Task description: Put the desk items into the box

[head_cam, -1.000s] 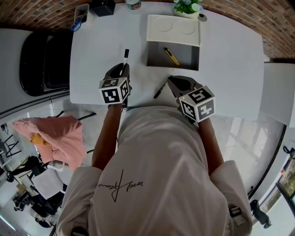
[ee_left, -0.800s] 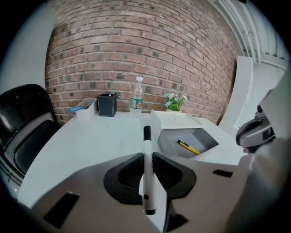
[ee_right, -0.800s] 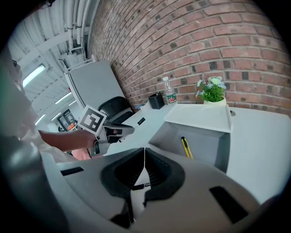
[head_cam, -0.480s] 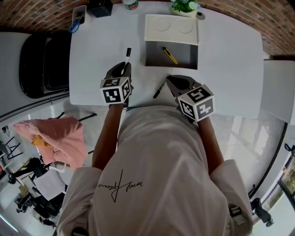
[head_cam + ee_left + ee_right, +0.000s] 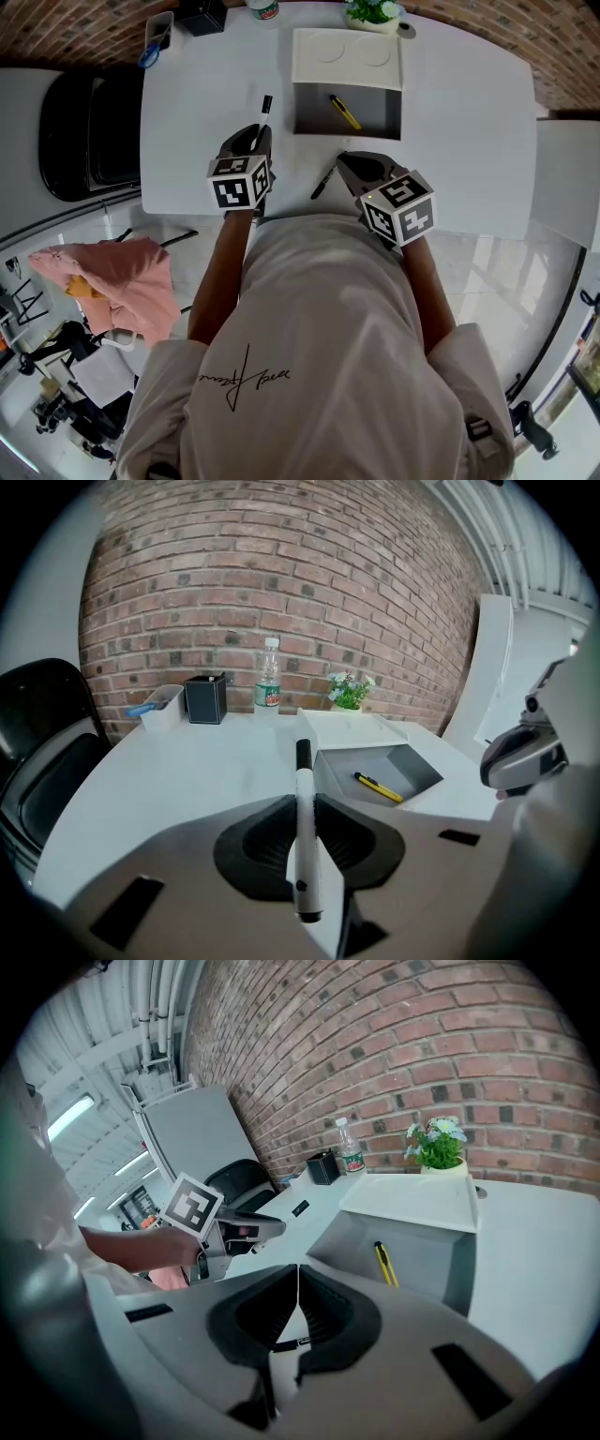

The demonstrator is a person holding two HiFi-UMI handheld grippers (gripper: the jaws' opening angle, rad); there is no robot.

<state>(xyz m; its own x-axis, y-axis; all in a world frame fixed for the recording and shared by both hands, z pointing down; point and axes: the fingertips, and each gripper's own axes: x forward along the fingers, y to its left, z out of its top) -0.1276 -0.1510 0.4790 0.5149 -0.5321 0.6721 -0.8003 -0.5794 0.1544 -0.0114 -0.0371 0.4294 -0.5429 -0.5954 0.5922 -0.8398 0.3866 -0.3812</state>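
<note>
My left gripper (image 5: 255,138) is shut on a white marker with a black cap (image 5: 264,110), which sticks out forward over the white table (image 5: 197,112). In the left gripper view the marker (image 5: 303,836) lies between the closed pads of the left gripper (image 5: 302,803). The open grey box (image 5: 347,112) stands ahead and to the right, with a yellow pen (image 5: 346,112) inside; the same box (image 5: 380,766) and yellow pen (image 5: 379,787) appear in the left gripper view. My right gripper (image 5: 346,162) is shut and empty, its jaws meeting in the right gripper view (image 5: 298,1283). A black pen (image 5: 325,183) lies on the table beside it.
The box's white lid (image 5: 347,49) lies behind the box. At the table's far edge stand a plant (image 5: 380,13), a bottle (image 5: 266,8), a black holder (image 5: 204,15) and a white tray (image 5: 159,30). A black chair (image 5: 89,122) is to the left.
The left gripper with the marker has edged slightly forward and right, toward the box. The right gripper has not moved.
</note>
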